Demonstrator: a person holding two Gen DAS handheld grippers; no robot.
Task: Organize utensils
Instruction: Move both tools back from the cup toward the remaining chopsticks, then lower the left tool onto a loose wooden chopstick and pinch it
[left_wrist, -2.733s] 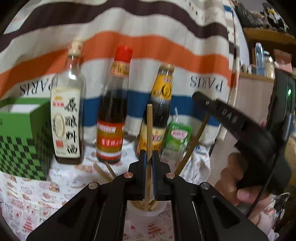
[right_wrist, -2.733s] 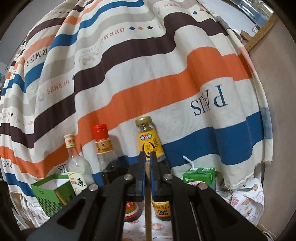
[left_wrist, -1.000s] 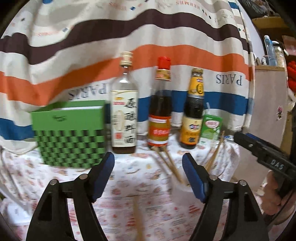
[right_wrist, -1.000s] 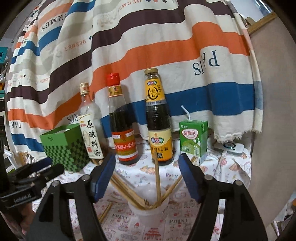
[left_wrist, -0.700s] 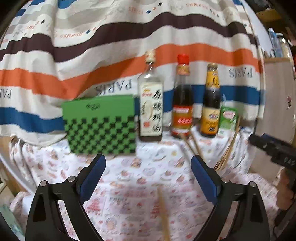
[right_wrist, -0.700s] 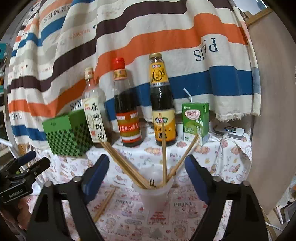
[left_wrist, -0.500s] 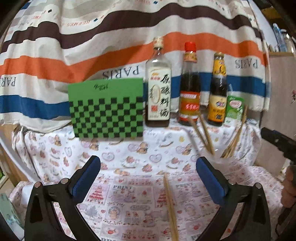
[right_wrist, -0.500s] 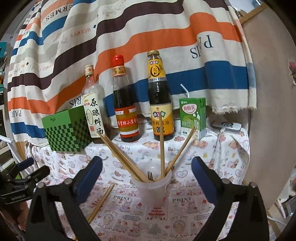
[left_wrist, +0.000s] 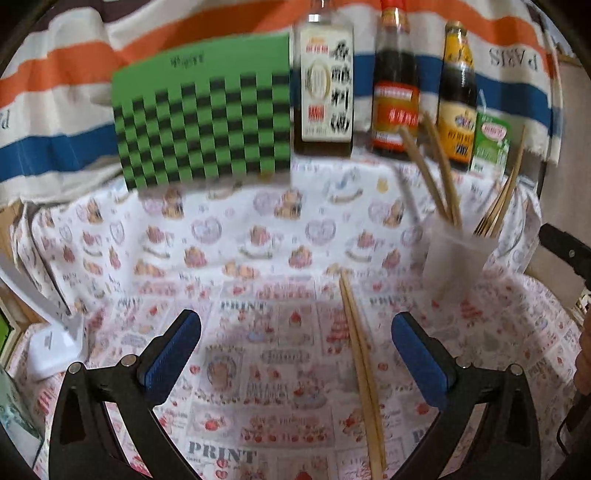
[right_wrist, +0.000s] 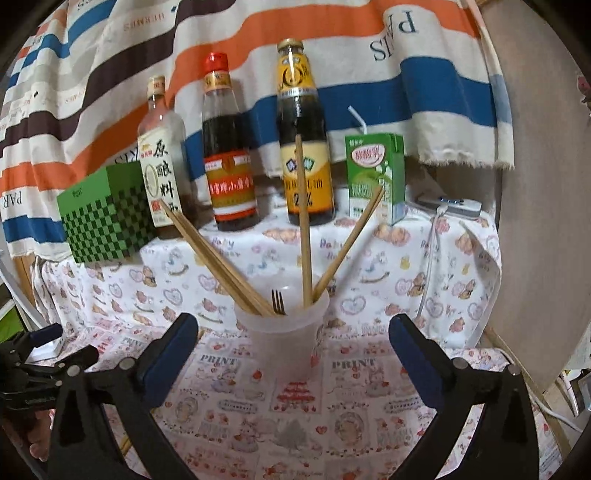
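Wooden chopsticks (left_wrist: 360, 363) lie flat between the spread left claw (left_wrist: 295, 354), untouched.

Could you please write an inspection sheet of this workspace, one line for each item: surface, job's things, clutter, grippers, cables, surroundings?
Surface: table under a printed cloth, patterned with hearts and cakes.
Job's things: translucent cup standing upright, holding chopsticks and a fork; a loose pair of chopsticks lying flat on the cloth.
Clutter: three sauce bottles, a green drink carton with a straw, a green checkered box, all along the back edge.
Grippers: left gripper open, over the loose pair; right gripper open, facing the cup; neither holds anything.
Cables: white cable running from a small white device.
Surroundings: striped cloth hung behind.
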